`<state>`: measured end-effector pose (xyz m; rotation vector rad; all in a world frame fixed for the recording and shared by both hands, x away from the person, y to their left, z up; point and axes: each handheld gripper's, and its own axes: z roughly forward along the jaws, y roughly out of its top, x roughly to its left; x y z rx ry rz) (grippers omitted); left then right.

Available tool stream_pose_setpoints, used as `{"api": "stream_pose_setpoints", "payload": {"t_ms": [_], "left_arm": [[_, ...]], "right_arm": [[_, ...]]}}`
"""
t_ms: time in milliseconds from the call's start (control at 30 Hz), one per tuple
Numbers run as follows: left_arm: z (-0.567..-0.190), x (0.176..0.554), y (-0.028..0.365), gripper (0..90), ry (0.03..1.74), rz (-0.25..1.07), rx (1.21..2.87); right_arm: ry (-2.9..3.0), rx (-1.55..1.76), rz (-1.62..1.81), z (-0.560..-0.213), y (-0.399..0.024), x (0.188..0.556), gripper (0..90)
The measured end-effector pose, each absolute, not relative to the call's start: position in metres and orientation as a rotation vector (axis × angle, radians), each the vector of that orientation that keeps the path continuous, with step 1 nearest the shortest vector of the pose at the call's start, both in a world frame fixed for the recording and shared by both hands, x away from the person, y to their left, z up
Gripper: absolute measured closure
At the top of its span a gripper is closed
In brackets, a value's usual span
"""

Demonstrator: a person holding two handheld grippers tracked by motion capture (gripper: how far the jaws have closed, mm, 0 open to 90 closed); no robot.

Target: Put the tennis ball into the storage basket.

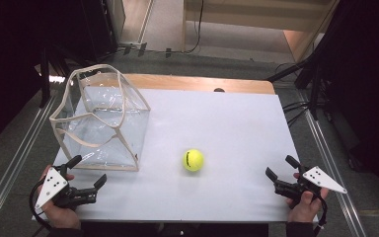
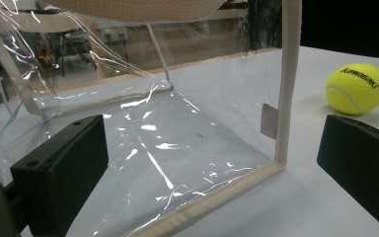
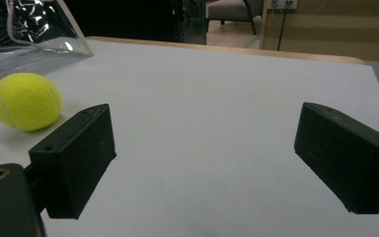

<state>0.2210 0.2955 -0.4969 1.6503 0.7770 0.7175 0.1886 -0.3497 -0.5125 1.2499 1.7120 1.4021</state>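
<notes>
High view shows me my left gripper (image 1: 89, 173) and right gripper (image 1: 280, 168) both spread wide, empty, the tennis ball (image 1: 193, 160) between them beside the clear bag (image 1: 103, 121).

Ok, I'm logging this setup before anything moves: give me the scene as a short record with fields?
surface: white table top, wooden strip along the far edge
bag: clear plastic bag with beige trim, standing open at the table's left, nothing seen inside
ball: yellow tennis ball on the table, right of the bag, apart from it
left tool: left tool open, holding nothing, just in front of the bag's near corner
right tool: right tool open, holding nothing, at the table's right, clear of the ball
</notes>
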Motion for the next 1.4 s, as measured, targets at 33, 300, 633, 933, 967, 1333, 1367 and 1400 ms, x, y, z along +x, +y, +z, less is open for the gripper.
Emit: {"api": "stream_pose_setpoints", "payload": {"t_ms": [33, 300, 633, 933, 967, 1333, 1367, 1400], "left_arm": [[-0.497, 0.221, 0.295, 0.0, 0.777, 0.718, 1.650], [-0.498, 0.221, 0.295, 0.0, 0.788, 0.725, 1.654], [-0.499, 0.221, 0.293, 0.0, 0.790, 0.729, 1.659], [-0.499, 0.220, 0.293, 0.0, 0.786, 0.734, 1.670], [-0.499, 0.220, 0.293, 0.0, 0.785, 0.733, 1.670], [-0.499, 0.220, 0.293, 0.0, 0.780, 0.728, 1.666], [-0.499, 0.220, 0.293, 0.0, 0.781, 0.729, 1.668], [-0.499, 0.220, 0.293, 0.0, 0.782, 0.728, 1.668]], "right_arm": [[1.712, 1.250, 1.402, -0.512, -0.350, 0.189, 7.2], [1.725, 1.220, 1.435, -0.507, -0.344, 0.189, 7.2], [1.825, 1.206, 1.387, -0.495, -0.340, 0.193, 7.2], [1.924, 1.176, 1.308, -0.479, -0.325, 0.198, 7.2], [1.935, 1.177, 1.306, -0.476, -0.325, 0.199, 7.3], [2.036, 1.102, 1.268, -0.461, -0.311, 0.212, 7.3], [2.049, 1.092, 1.276, -0.460, -0.308, 0.215, 7.3], [2.049, 1.092, 1.276, -0.460, -0.308, 0.215, 7.3]]}}
